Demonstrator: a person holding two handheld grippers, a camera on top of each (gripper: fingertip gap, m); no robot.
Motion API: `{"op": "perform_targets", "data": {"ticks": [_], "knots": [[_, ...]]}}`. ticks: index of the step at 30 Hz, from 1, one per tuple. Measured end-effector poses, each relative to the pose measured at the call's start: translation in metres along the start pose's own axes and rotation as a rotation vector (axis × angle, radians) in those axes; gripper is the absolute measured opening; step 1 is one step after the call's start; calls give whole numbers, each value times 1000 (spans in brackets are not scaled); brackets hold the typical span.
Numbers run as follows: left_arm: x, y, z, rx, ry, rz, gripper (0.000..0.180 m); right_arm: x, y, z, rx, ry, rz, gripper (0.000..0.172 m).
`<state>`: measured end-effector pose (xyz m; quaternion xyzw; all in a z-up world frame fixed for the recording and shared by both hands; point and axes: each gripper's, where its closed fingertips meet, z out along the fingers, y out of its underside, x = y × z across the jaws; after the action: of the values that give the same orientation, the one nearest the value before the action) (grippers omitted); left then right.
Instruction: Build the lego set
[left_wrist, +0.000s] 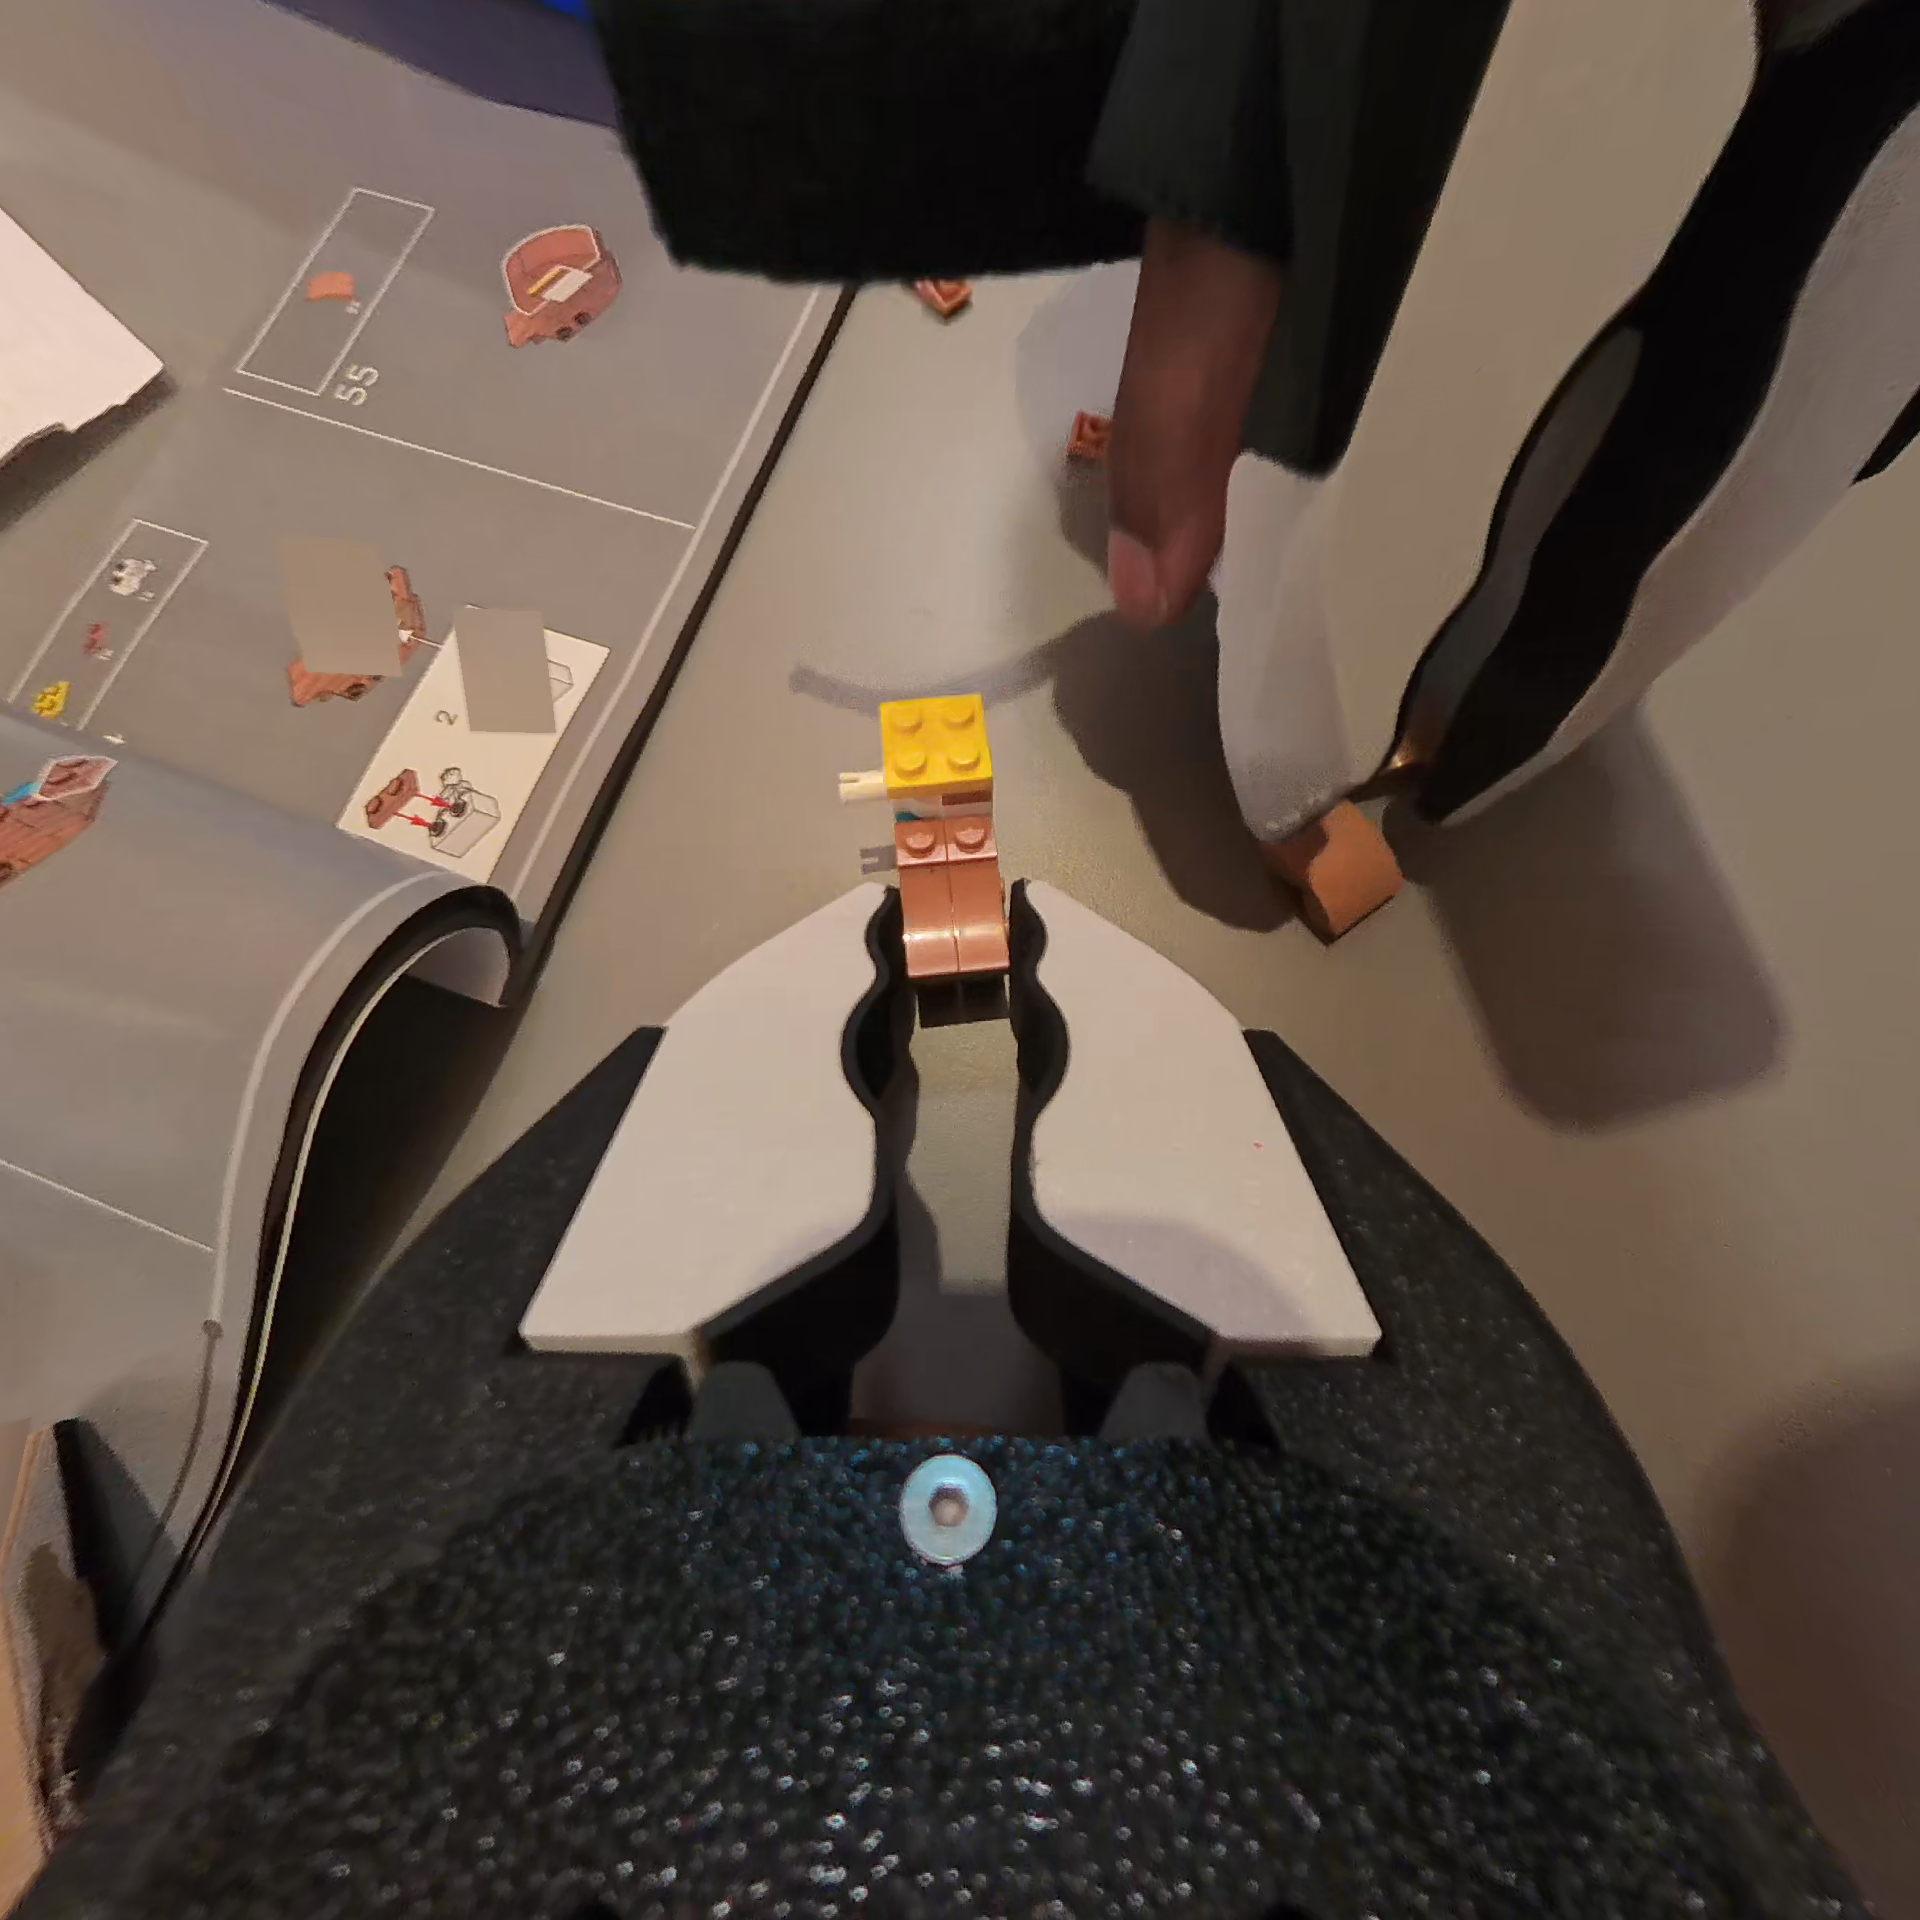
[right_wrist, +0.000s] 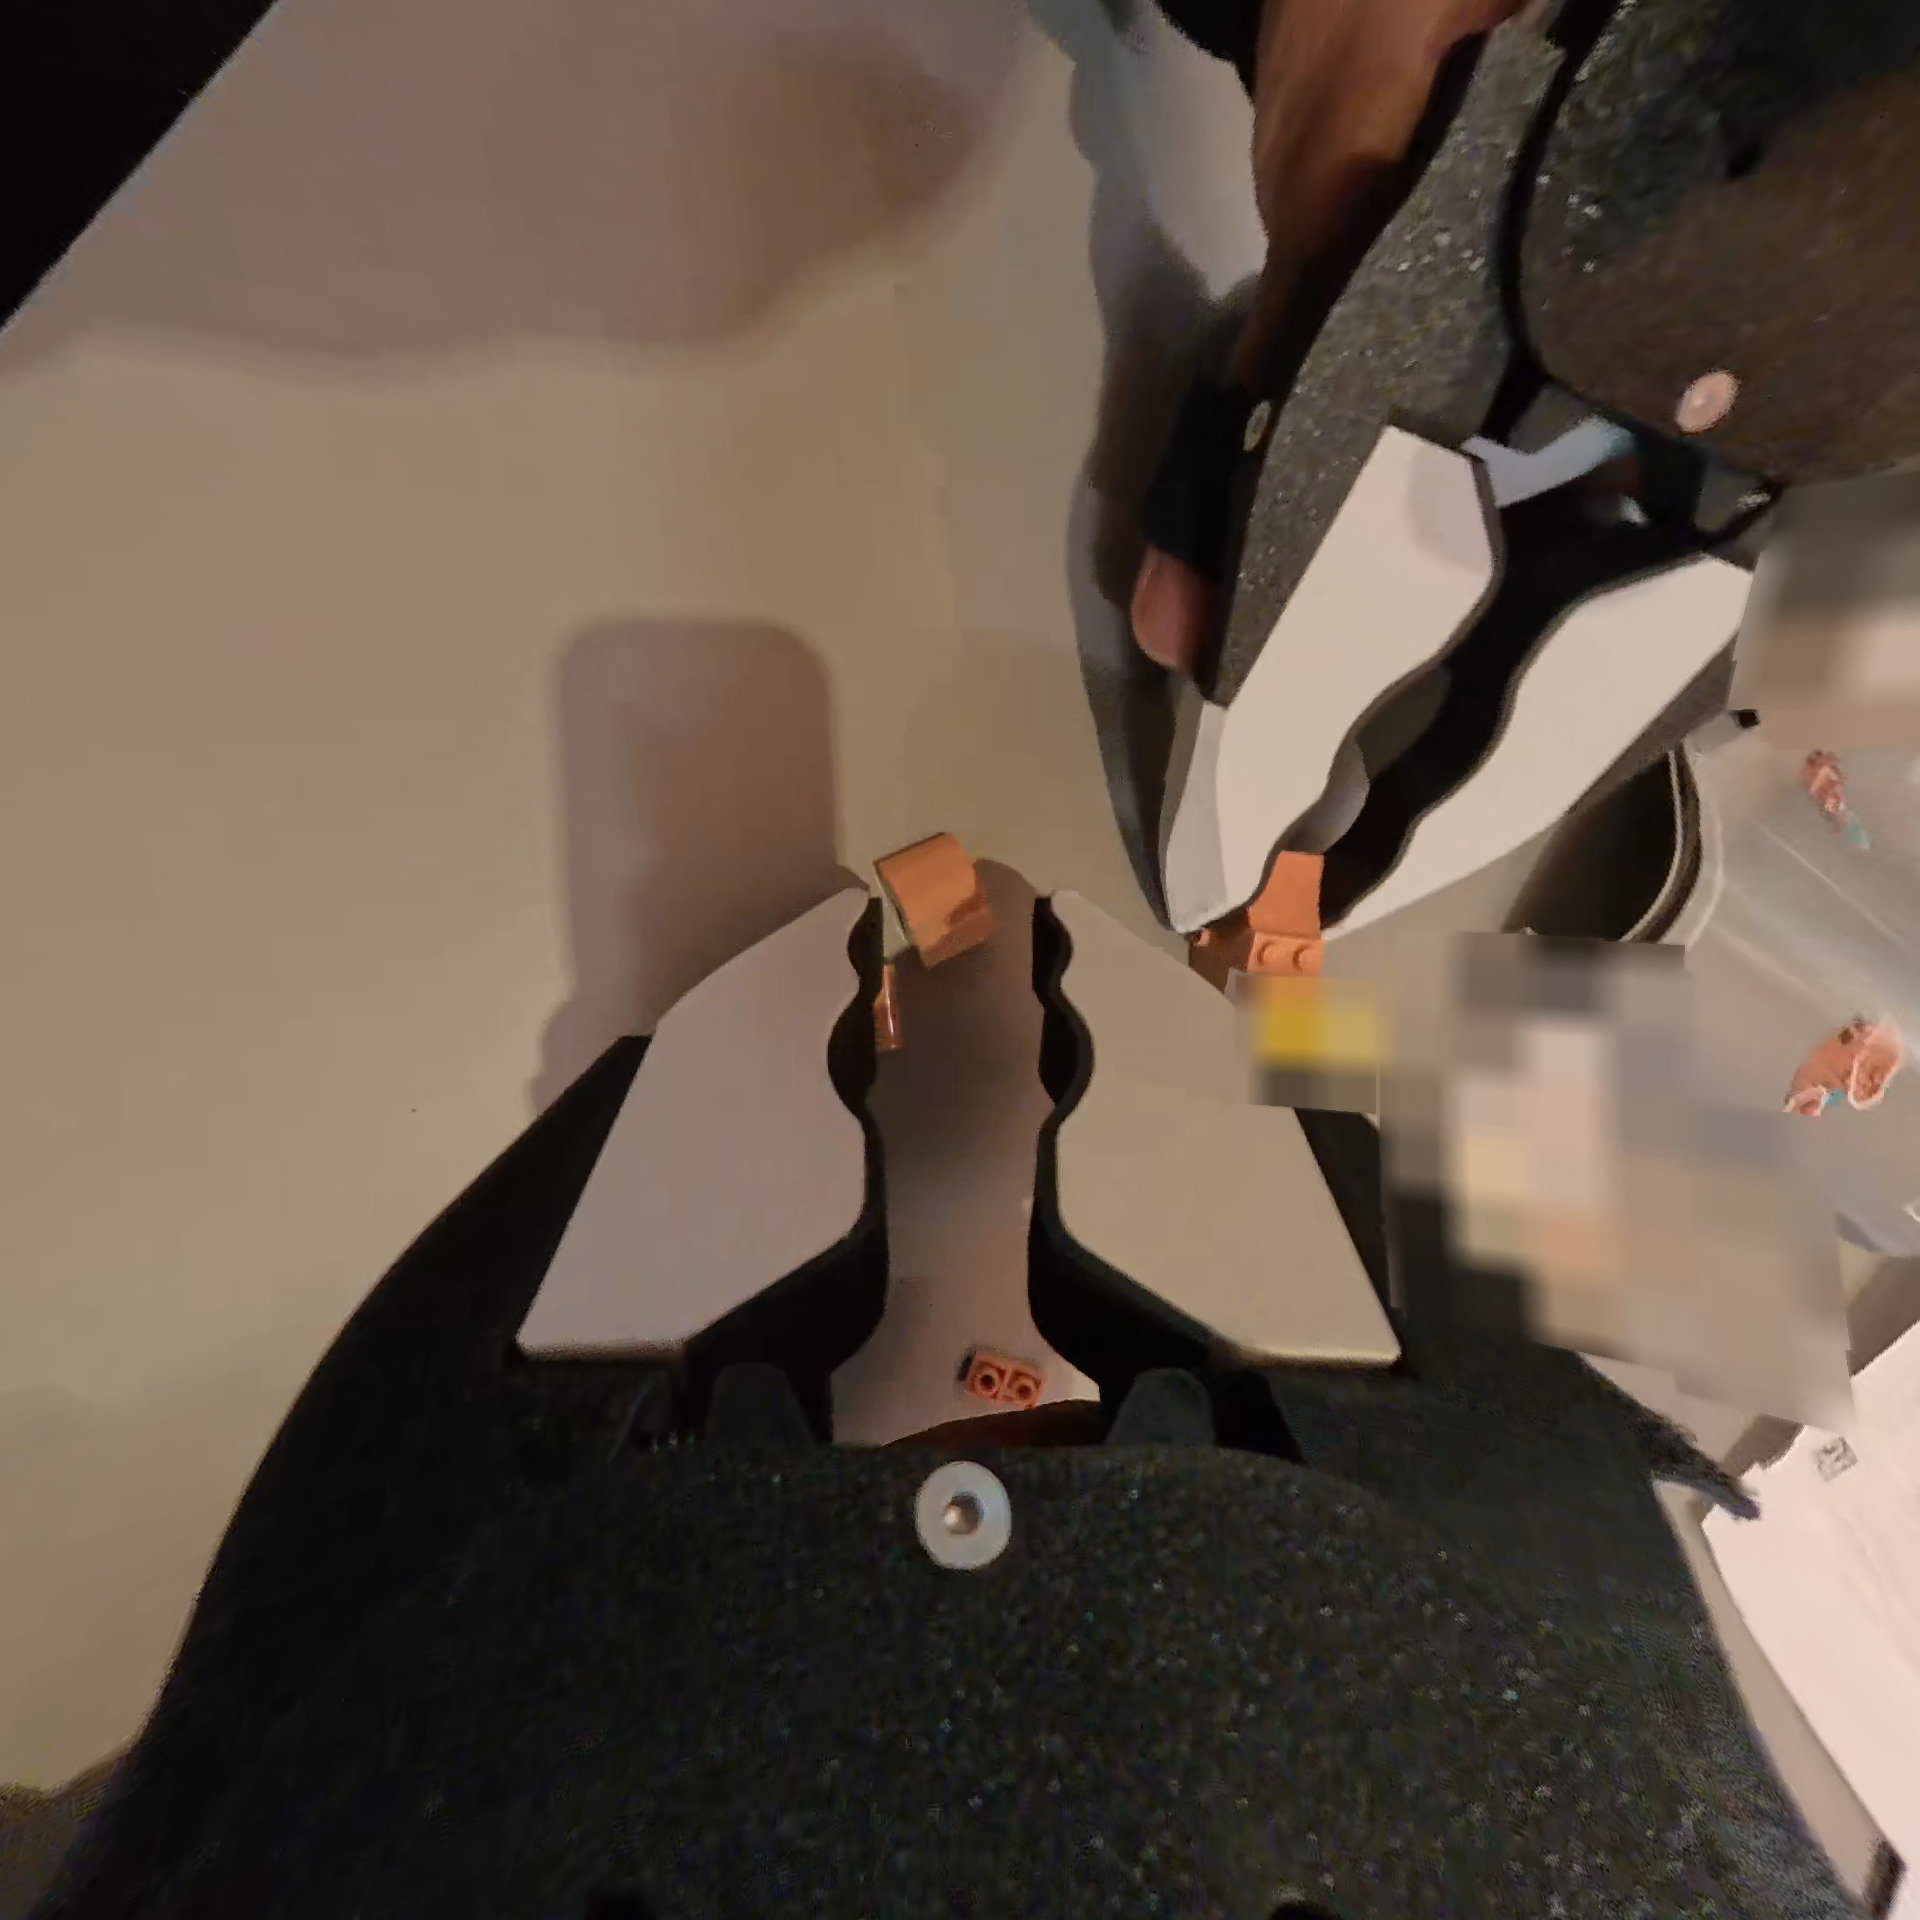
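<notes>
In the left wrist view my left gripper (left_wrist: 951, 894) is shut on a small brick model (left_wrist: 951, 904). Its pads press on the two brown curved bricks at the near end, and a yellow four-stud brick (left_wrist: 933, 746) sits at the far end. The model rests low over the grey table (left_wrist: 831, 520). The right wrist view shows the same grip from the side (right_wrist: 1286, 896). My right gripper (right_wrist: 958, 896) is open. A loose brown curved brick (right_wrist: 930, 899) stands on the table between its tips, against the left finger and clear of the right pad. That brick also shows in the left wrist view (left_wrist: 1340, 868).
An open instruction booklet (left_wrist: 416, 468) lies left of the model, with one page curled up near my left gripper. Small brown pieces (left_wrist: 943, 296) (left_wrist: 1088, 436) lie farther back, and another lies under the right gripper (right_wrist: 1003, 1382). A person's finger (left_wrist: 1164, 520) hangs beside the right gripper.
</notes>
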<state>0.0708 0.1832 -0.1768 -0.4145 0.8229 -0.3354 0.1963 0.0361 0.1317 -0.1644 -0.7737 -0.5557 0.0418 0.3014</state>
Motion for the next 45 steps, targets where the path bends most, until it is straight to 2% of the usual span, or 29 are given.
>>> {"op": "perform_targets", "data": {"ticks": [5,10,16,21,26,30,34,40,45], "knots": [[0,0,0,6,11,-11,18,1,-5,4,-35,-92,-69,20],[2,1,-1,5,17,-10,18,-10,5,11,-123,-217,-62,20],[4,3,-2,0,28,-10,18,-5,-1,13,-18,-168,7,18],[10,4,-4,7,60,-7,26,20,-22,-12,336,-99,357,18],[16,-18,-21,158,132,-45,35,37,-34,-61,761,-140,637,17],[14,-39,-37,294,132,-39,35,48,-30,-86,966,-161,773,17],[13,-53,-45,388,91,-2,33,52,-25,-83,953,-122,791,17],[6,-21,-19,150,-21,79,36,58,-12,-54,762,-5,799,17],[2,-4,-1,38,-56,47,37,70,1,-44,724,-3,923,17]]}}
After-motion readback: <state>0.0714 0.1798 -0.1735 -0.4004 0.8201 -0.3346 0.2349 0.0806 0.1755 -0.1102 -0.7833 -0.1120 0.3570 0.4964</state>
